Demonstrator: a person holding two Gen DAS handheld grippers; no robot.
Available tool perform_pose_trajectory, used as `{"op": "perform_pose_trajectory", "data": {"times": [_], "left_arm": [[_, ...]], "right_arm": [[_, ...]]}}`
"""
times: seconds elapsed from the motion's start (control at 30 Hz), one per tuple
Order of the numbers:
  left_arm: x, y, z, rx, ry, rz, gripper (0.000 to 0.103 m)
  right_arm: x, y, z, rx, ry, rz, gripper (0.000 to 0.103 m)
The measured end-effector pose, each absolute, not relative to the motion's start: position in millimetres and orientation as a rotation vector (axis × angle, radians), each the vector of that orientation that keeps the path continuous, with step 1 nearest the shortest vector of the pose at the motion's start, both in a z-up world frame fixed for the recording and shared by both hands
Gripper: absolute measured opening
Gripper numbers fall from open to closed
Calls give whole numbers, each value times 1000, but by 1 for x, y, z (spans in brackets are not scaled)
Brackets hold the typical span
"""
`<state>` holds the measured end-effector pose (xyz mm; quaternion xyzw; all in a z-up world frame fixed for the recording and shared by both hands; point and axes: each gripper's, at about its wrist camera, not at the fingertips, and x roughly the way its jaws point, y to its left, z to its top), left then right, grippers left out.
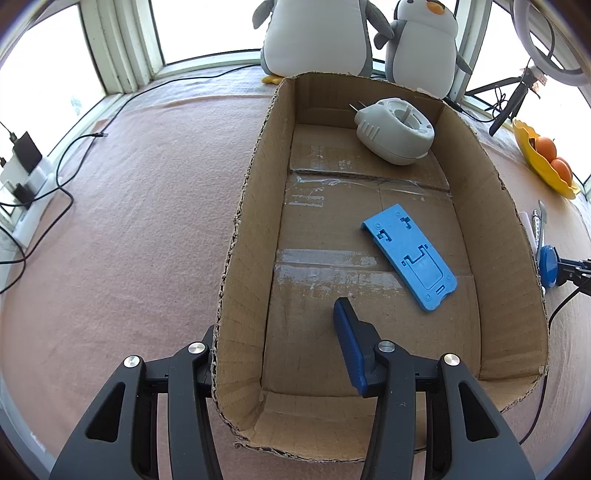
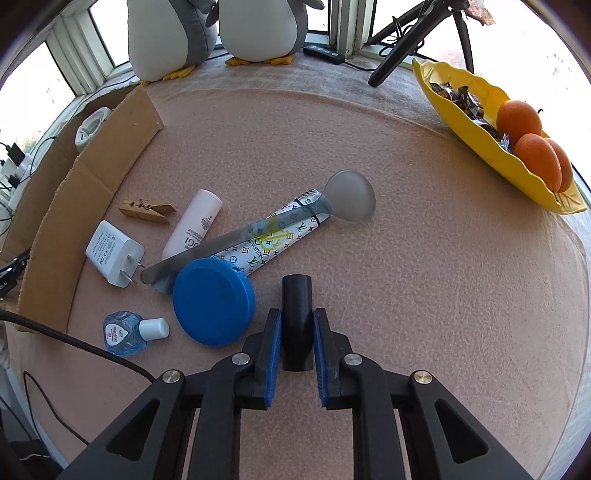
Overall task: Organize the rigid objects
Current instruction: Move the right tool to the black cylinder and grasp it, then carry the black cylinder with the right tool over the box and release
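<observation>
— How many things lie in the cardboard box point(image 1: 255, 206)?

— Two: one white plug-in device point(image 1: 395, 129) at the far end and one blue flat plastic plate point(image 1: 410, 254) nearer.

— And loose on the bench point(image 2: 406, 258)?

— One wooden clothespin point(image 2: 147, 210), one white charger point(image 2: 112, 253), one white tube point(image 2: 194, 223), one patterned tube point(image 2: 280, 236), one grey spoon point(image 2: 343, 201), one blue round lid point(image 2: 212, 301), one small blue bottle point(image 2: 127, 332), and one black cylinder point(image 2: 296, 325).

— Anything at the far edge?

— Two plush penguins point(image 2: 258, 26), one yellow dish point(image 2: 491, 147) on the right holding three oranges point(image 2: 519, 118) and some wrapped sweets I cannot count, and one black tripod point(image 2: 406, 40).
</observation>
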<state>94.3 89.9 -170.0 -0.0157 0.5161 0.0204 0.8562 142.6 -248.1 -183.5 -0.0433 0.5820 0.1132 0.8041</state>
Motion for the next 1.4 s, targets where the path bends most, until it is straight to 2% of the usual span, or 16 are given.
{"op": "perform_pose_trajectory", "data": {"times": [0.2, 0.43, 0.8, 1.03, 1.4], "left_arm": [[94, 90, -169, -35, 1083, 42, 47], [94, 90, -169, -39, 1083, 40, 47], [95, 91, -169, -51, 1084, 34, 47], [96, 93, -169, -56, 1084, 37, 49], [96, 94, -170, -59, 1083, 36, 50]], "right_arm": [[141, -257, -174, -44, 1207, 206, 15], [143, -252, -132, -33, 1086, 201, 15], [137, -182, -73, -36, 953, 379, 15], [124, -119, -74, -17, 998, 581, 15], [103, -51, -107, -107, 1075, 702, 15]]}}
